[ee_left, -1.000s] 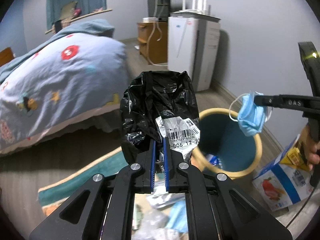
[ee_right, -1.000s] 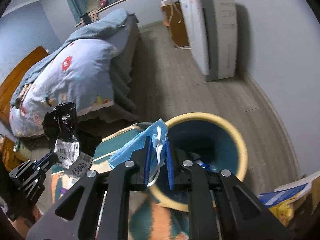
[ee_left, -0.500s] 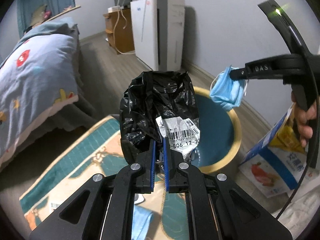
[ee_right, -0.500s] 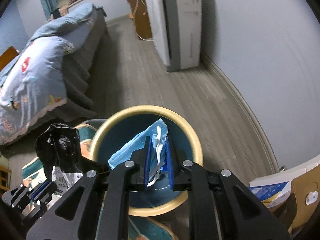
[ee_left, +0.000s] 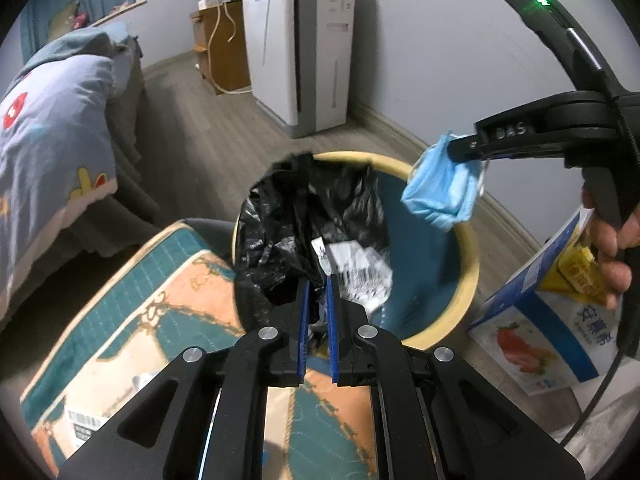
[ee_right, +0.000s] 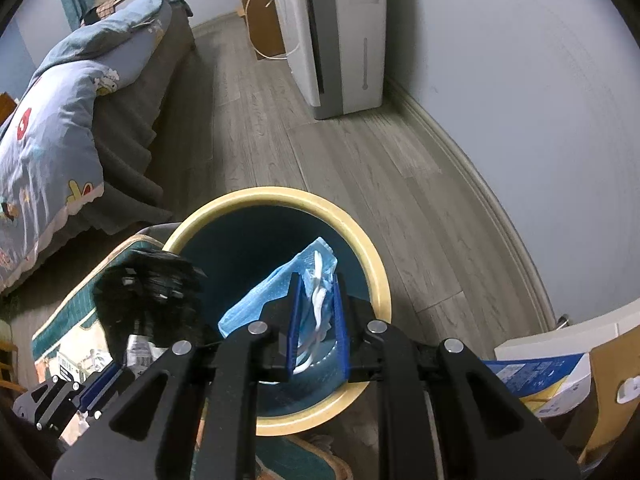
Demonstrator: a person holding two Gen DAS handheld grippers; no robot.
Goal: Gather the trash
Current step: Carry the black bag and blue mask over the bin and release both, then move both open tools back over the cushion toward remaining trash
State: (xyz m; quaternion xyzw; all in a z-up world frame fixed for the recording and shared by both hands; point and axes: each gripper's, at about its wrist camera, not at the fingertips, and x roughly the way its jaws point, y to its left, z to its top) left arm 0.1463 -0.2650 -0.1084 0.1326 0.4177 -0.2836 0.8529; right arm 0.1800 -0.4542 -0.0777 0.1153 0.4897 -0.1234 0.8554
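A round teal bin with a cream rim (ee_left: 472, 248) (ee_right: 372, 264) stands on the floor. My left gripper (ee_left: 318, 280) is shut on a crumpled black plastic bag (ee_left: 296, 216) with a white barcode label (ee_left: 360, 268), held over the bin's near left edge. The bag also shows in the right wrist view (ee_right: 148, 300). My right gripper (ee_right: 316, 280) holds a blue face mask (ee_right: 280, 292) above the bin's opening, with its jaws a little apart. The mask hangs from its tip in the left wrist view (ee_left: 440, 188).
A patterned teal and orange rug (ee_left: 132, 320) with bits of litter lies before the bin. A blue and white carton (ee_left: 540, 332) leans to the right. A bed (ee_right: 60, 120), a white appliance (ee_right: 340, 32) and a wooden cabinet (ee_left: 224, 52) stand beyond.
Both grippers moved toward the bin; the bag and the mask now hang over its opening. The right gripper's jaws stand slightly wider than before.
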